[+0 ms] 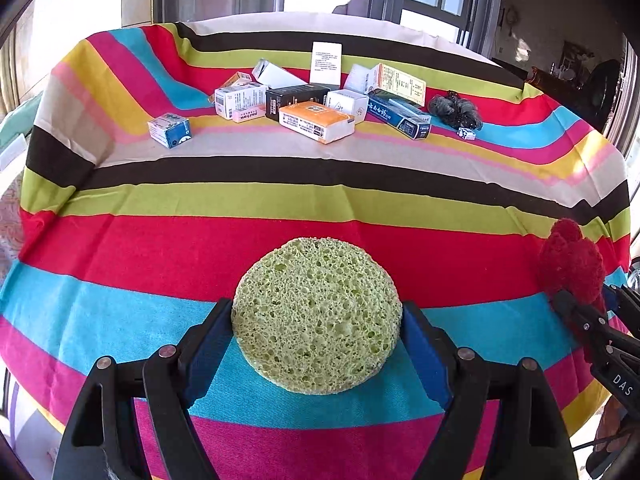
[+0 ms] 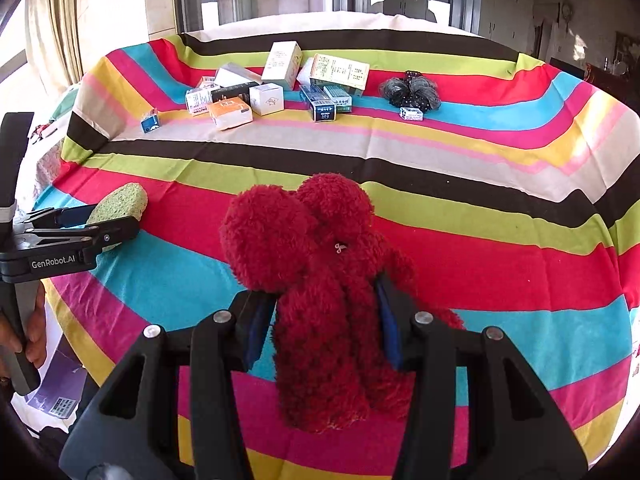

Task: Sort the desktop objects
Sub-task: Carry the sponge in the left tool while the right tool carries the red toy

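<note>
At near edge of striped tabletop [image 1: 320, 200]: left gripper [image 1: 318, 334] clamped across the rim of a round green sponge [image 1: 316, 316], disc held flat-face-up just above the cloth. To its right, right gripper [image 2: 320, 316] clamped on a red plush toy [image 2: 316, 280], pads pressed into the lower body, rounded lobes projecting forward over the tabletop. At far side, well apart from both: cluster of small cartons [image 1: 304, 100], among them an orange box [image 1: 316, 121] and a blue-and-white box [image 1: 169, 130] set slightly to the left; beside the cluster, a dark bundle of mesh-like material [image 1: 454, 109], nature not discernible. Handling, as judged: sponge light, porous, compressible, likely to bow under hard squeeze, hence best taken across its diameter with moderate force; plush soft, light, floppy, non-slip, best taken at the thickest part of the body to limit drooping. Cartons probably light, thin-walled, crushable; best gripped across the narrower faces.
</note>
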A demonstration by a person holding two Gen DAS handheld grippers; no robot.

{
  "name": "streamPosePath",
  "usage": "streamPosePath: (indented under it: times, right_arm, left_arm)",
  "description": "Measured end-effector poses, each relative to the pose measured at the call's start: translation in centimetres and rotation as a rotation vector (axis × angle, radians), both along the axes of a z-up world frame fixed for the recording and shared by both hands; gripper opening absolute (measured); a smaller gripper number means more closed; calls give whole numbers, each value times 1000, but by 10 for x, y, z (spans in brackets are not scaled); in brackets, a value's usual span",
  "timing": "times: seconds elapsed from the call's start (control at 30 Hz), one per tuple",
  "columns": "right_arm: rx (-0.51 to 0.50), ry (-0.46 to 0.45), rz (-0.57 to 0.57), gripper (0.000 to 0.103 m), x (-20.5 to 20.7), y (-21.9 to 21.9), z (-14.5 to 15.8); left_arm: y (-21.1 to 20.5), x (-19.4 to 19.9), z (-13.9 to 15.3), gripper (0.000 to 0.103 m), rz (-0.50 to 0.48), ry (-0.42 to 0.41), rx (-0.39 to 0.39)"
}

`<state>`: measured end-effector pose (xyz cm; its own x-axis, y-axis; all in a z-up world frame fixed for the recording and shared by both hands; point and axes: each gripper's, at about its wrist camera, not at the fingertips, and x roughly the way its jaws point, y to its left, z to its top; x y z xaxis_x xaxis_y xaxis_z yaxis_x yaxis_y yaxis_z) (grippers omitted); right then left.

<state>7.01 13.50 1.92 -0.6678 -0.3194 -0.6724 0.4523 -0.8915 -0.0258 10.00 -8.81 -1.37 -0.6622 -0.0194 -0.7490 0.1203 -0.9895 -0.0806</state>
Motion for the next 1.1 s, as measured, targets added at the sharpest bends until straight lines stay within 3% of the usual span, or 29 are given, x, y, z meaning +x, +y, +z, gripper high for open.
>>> streamPosePath:
  times: [0.37,0.7,0.87,1.1]
  right_arm:
    - [18,6,149,50,33,-56,4]
    - [69,16,362,50,72,-131,4]
    - [97,9,544,50,104,-183,-1]
    - [205,40,828,50,169,-260,-23]
  left_arm:
    - [-37,30,4,82,65,23,27]
    - [-101,77,4,82,199,68,77]
    - [-144,128,-2,82,320,83,96]
    - [-224,224,-28,82,609,46,117]
